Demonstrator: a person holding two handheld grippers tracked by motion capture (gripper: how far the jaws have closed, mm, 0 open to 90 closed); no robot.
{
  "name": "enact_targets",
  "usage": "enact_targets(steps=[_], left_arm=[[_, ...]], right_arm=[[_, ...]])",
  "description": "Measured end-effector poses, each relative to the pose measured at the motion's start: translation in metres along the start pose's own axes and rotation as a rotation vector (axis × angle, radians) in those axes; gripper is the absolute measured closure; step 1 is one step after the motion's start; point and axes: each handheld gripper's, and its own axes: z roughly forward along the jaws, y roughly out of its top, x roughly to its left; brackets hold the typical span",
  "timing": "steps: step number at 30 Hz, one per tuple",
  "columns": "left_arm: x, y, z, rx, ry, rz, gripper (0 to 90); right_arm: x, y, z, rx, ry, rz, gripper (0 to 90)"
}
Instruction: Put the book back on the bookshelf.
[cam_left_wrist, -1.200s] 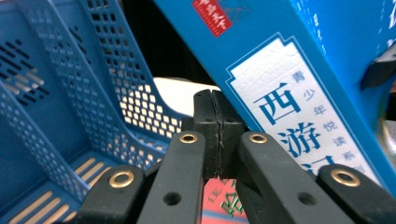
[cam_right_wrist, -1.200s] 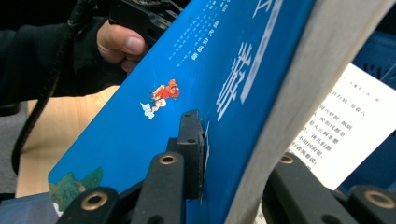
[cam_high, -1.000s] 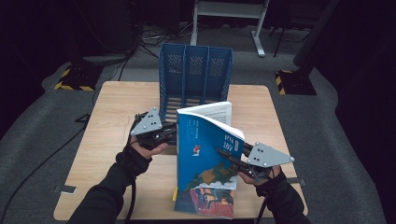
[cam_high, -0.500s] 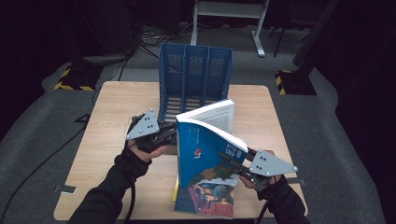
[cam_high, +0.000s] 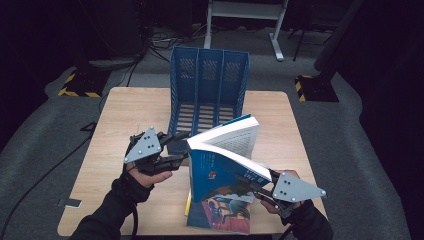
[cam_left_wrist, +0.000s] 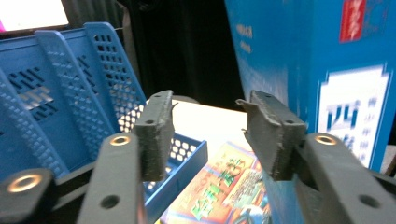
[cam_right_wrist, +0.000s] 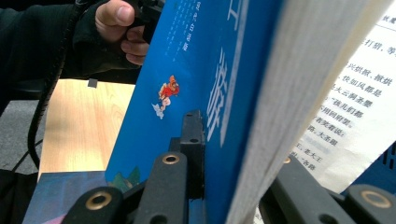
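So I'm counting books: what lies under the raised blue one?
Under the blue book a colourful second book lies flat on the table; its upper part is covered.

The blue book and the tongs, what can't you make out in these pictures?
- Blue book: lower edge, high view, cut off by the frame.
- Its cover text: left gripper view, blurred.
- Right tongs: far jaw, right gripper view, hidden behind the pages.
- Flat book beneath: title unreadable, partly covered.
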Motion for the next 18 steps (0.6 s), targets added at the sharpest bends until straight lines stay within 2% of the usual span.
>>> enact_targets(steps=[4,6,7,9,10,11,14,18], left_arm=[[0.000,-0.008,-0.006,0.026,0.012,-0.013,41.8],[0.000,-0.010,-0.008,0.027,0.009,-0.017,37.0],[-0.001,-0.012,-0.010,0.031,-0.005,-0.020,37.0],[-0.001,-0.016,-0.013,0.043,-0.007,-0.025,34.7],[-0.001,-0.019,-0.017,0.045,-0.033,-0.042,32.5],[-0.001,-0.020,-0.018,0.046,-0.041,-0.045,31.3],[-0.003,-0.023,-0.020,0.059,-0.053,-0.045,29.5],[-0.011,-0.029,-0.020,0.088,-0.111,-0.040,28.6]], right_arm=[[-0.001,-0.002,-0.001,-0.012,0.012,0.016,77.8],[-0.001,-0.002,-0.001,-0.012,0.013,0.015,77.8],[-0.001,-0.002,-0.001,-0.009,0.011,0.013,77.8],[0.000,-0.001,-0.001,-0.009,0.010,0.008,77.7],[0.000,-0.001,-0.001,-0.007,0.010,0.007,77.7],[0.000,-0.001,-0.001,-0.007,0.010,0.008,77.7],[0.000,-0.001,-0.001,-0.008,0.009,0.009,77.7],[0.000,-0.002,-0.001,-0.007,0.008,0.010,77.6]])
